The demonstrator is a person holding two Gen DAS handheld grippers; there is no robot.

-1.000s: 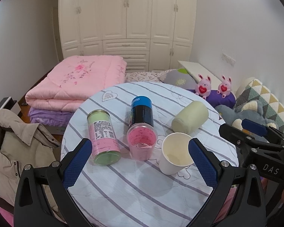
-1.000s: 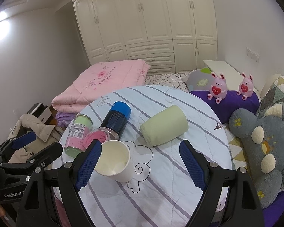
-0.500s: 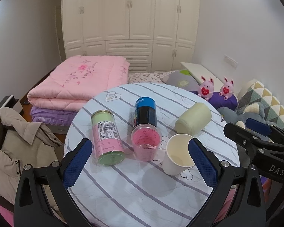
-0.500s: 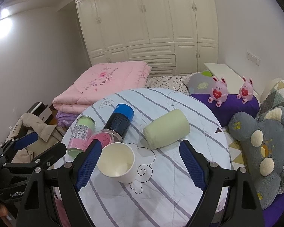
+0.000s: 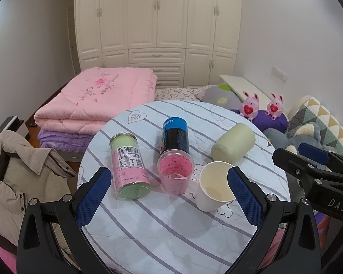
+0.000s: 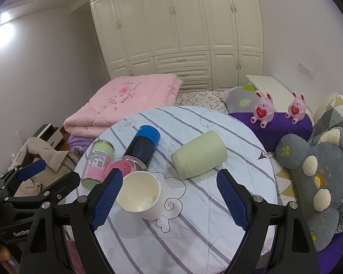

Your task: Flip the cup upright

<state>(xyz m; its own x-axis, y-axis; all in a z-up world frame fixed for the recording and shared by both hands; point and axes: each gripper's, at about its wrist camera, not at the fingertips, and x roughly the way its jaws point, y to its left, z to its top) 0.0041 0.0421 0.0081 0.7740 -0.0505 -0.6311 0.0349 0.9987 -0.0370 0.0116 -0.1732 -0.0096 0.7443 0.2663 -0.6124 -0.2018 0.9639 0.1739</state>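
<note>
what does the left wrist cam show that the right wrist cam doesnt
Only the left wrist view: the pink cup's open mouth, unobstructed.
Only the right wrist view: the whole grey plush toy and a ceiling light.
Both: the white paper cup standing upright, the pale green cup on its side, two lying canisters, and both grippers open.

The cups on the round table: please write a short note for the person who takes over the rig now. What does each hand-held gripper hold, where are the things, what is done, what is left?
Left hand-held gripper: open, empty, above the near table edge.
Right hand-held gripper: open, empty, facing the lying cup.
White paper cup: stands upright, mouth up, near the front of the round table.
Pale green cup: lies on its side behind it, not gripped.
Pink cup looks upright; the two canisters lie flat.
Done: nothing visibly started on the green cup.
Left: probably grip the green cup and set it upright.
</note>
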